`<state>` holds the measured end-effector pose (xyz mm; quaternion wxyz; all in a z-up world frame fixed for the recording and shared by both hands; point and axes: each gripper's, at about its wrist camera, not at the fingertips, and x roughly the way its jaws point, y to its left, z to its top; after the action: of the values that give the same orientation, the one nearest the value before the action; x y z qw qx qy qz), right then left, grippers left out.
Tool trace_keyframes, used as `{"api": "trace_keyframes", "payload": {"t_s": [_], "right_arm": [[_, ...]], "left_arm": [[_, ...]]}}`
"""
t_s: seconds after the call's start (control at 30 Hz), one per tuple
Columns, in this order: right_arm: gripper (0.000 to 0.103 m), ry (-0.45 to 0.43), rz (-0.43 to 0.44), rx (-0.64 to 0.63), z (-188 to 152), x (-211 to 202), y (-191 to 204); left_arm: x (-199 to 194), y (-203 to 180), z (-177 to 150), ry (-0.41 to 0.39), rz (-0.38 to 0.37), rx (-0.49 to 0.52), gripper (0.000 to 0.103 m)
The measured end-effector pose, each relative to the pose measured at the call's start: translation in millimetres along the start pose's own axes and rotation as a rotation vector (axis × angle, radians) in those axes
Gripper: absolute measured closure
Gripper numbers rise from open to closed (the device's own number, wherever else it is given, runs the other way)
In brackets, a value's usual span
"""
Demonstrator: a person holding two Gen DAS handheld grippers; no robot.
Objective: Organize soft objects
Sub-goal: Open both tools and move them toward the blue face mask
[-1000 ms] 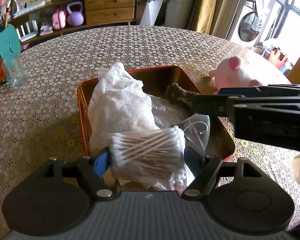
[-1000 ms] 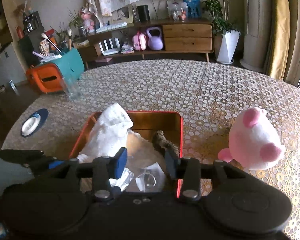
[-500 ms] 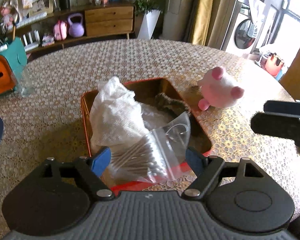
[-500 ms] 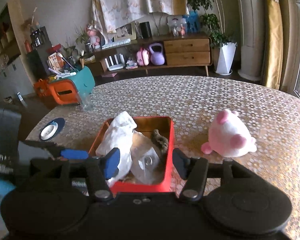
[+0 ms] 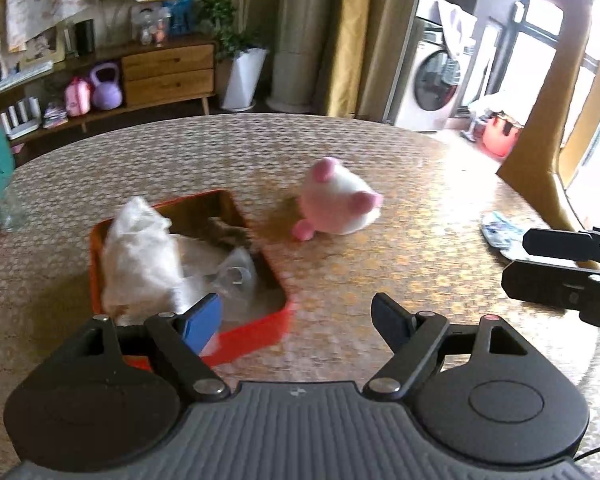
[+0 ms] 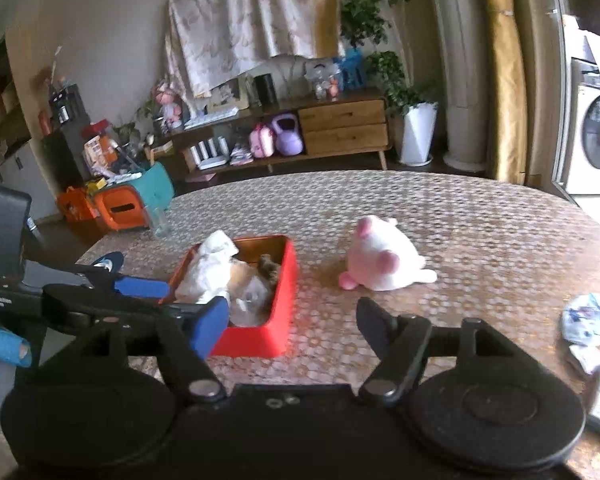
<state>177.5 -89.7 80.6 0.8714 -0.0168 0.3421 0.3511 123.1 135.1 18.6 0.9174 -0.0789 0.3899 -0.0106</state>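
A red tin box [image 5: 256, 330] [image 6: 280, 296] sits on the patterned round table. It holds a white mesh cloth [image 5: 138, 252] [image 6: 210, 268], a clear plastic bag [image 5: 236, 276] [image 6: 252, 300] and a brown fuzzy item [image 6: 270, 268]. A pink and white plush toy [image 5: 340, 202] [image 6: 380, 264] lies on the table right of the box. My left gripper [image 5: 296, 320] is open and empty, above the box's near right corner. My right gripper [image 6: 292, 326] is open and empty, raised in front of the box. The right gripper also shows in the left wrist view [image 5: 556, 264], and the left gripper in the right wrist view [image 6: 140, 298].
Crumpled blue and white packets [image 6: 588, 320] [image 5: 500, 230] lie at the table's right edge. A drinking glass [image 6: 160, 220] and an orange and teal container [image 6: 128, 204] stand at the far left. A dark coaster [image 6: 108, 260] lies left of the box.
My left gripper let go of the cotton swab bag into the box, then drew back, rose and swung right. My right gripper also pulled back and up, away from the box.
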Motion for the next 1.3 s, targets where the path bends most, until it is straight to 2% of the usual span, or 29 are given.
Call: {"api": "trace_keyframes", "payload": {"t_s": [0.23,0.33,0.5,0.73,0.9,1.17,1.3], "right_arm": [[0.023,-0.03,-0.071,0.042,-8,-35,-44],[0.019,-0.044,-0.106,0.059,-11,-50,-66],[0.014,-0.059,-0.182,0.099,-15,-70,-108],[0.01,-0.068,-0.283,0.147,-20,-89,-164],[0.007,-0.052,-0.33,0.175,-25,-91,-200],[0.007,-0.014,-0.354,0.228,-28,-73,-250],[0.007,0.006,-0.361,0.25,-26,-61,-273]], "left_arm": [[7,-52,2,-0.002,-0.052,0.045,0.021],[12,-76,4,-0.002,-0.077,0.069,0.017],[23,-118,8,-0.003,-0.14,0.107,0.017],[47,-176,12,0.005,-0.199,0.172,0.009],[68,-208,16,0.016,-0.237,0.189,0.002],[110,-254,18,0.023,-0.212,0.247,0.002],[134,-263,21,0.043,-0.245,0.227,0.002]]}}
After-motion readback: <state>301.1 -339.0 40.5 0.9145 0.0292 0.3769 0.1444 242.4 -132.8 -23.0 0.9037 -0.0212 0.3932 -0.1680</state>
